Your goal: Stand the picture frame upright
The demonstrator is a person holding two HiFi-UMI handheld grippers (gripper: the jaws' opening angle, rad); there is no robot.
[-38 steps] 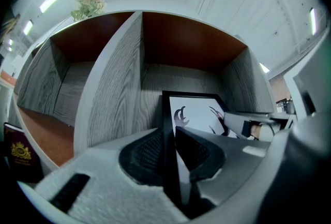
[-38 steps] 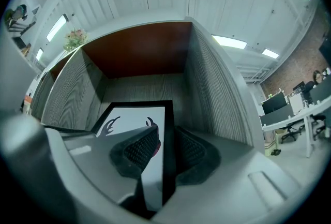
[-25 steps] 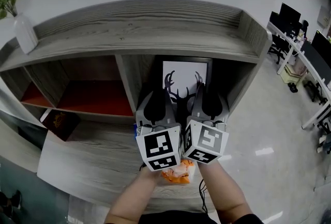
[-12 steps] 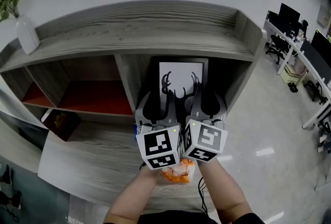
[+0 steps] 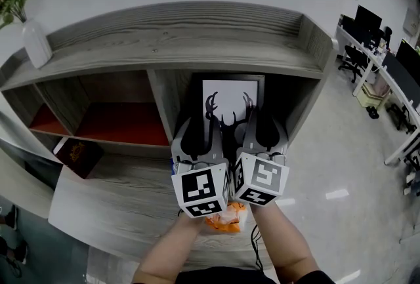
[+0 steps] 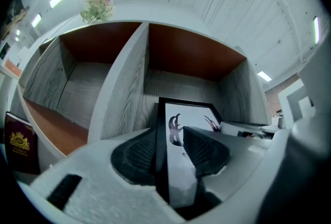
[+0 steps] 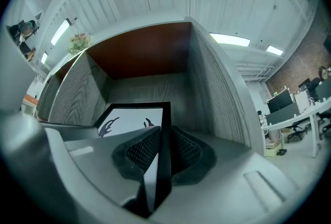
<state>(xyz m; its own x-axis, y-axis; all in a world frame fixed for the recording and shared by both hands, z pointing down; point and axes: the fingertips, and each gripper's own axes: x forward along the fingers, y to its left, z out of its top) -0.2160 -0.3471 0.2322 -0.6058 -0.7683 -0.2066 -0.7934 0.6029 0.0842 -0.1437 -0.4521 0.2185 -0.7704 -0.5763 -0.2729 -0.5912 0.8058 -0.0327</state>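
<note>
A black picture frame (image 5: 230, 96) with a deer-antler print stands leaning back in the right compartment of the grey wooden shelf (image 5: 177, 46). My left gripper (image 5: 202, 124) is at its lower left edge. In the left gripper view the frame (image 6: 189, 114) passes between the jaws of that gripper (image 6: 170, 140), which have just opened wider and then eased in a little; a gap shows beside the right pad. My right gripper (image 5: 261, 124) is at the lower right edge. Its jaws (image 7: 164, 137) have just been closing, and both pads press on the frame's (image 7: 132, 117) right border.
A white vase with flowers (image 5: 33, 40) stands on the shelf top at the left. A dark red booklet (image 5: 75, 157) leans by the left compartment. The shelf divider (image 5: 161, 105) is just left of the frame. An orange object (image 5: 223, 220) lies under my hands. Office desks (image 5: 387, 73) stand at the right.
Both hands and the frame stay where they were. Only the head view has shifted slightly.
</note>
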